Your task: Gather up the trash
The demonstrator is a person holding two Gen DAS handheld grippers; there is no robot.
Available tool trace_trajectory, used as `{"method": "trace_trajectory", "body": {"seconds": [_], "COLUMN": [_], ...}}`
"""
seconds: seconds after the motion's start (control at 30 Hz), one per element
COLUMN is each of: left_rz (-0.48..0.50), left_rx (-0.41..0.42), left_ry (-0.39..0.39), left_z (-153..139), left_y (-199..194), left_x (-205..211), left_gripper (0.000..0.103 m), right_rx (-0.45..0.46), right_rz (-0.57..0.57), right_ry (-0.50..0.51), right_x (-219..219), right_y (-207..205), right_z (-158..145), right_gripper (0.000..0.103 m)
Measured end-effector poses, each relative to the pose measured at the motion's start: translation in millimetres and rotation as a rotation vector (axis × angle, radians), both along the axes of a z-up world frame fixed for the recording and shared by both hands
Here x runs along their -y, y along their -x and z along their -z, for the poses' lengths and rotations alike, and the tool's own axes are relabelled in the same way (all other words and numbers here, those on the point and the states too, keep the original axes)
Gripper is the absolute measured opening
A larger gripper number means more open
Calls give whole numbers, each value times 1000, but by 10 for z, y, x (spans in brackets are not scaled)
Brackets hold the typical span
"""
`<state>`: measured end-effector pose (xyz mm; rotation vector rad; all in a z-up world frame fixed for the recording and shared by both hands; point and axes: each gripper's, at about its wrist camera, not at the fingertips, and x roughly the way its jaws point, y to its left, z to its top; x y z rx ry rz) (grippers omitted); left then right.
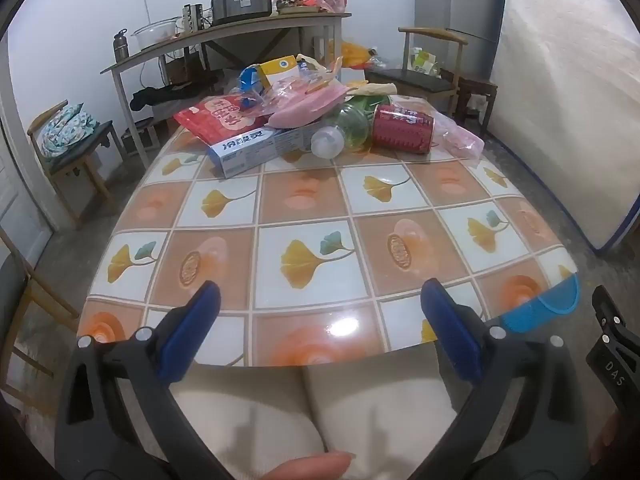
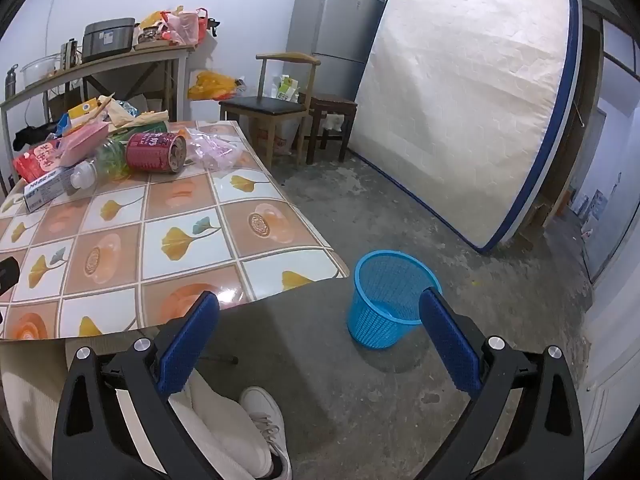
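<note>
Trash has not been touched yet; you look to be at the very start, both claws empty and held back at the near edge of the table [image 1: 320,208]. Your left gripper [image 1: 320,320] has its jaws spread as wide as they go, nothing between the ribbed blue pads [image 1: 192,328], and it tilts down over the glossy tiled tablecloth. Your right gripper [image 2: 320,328] is just as wide apart and empty, angled down past the table's corner toward the floor.

The heap of trash [image 1: 320,112] lies well ahead of the left claw, at the far end of the table. The blue basket [image 2: 390,300] stands on the concrete floor just ahead of the right claw, behind its right pad, open mouth up and seemingly empty.

Your next move, I judge, is a long reach forward to the nearest piece. The white and blue carton [image 1: 256,148] is flat-sided and rigid, an easy pinch across its narrow faces. The red can [image 1: 402,128] lies on its side, round and likely to roll, so close across its body. The clear bottle [image 1: 340,132] is smooth and may squash. The pink plastic bag [image 1: 460,140] is thin and crinkled; pinch a fold. The basket's mesh wall looks light, so drop, don't push.
</note>
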<state>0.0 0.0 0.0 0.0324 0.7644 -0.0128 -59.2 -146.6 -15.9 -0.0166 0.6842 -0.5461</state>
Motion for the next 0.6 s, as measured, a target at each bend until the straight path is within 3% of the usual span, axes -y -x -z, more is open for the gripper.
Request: {"method": "trace_trajectory", "body": {"seconds": [0.6], "left_rz": [-7], "left_rx": [-9], "left_ry": [-5], "left_z": [81], "left_y": [42], "left_x": [-125], "left_gripper": [96], "right_rx": [-13], "right_rz": [-2], "right_ry": [-7], "right_x": [1], "right_y": [-20], "right_z": [23], "right_gripper": [97]}}
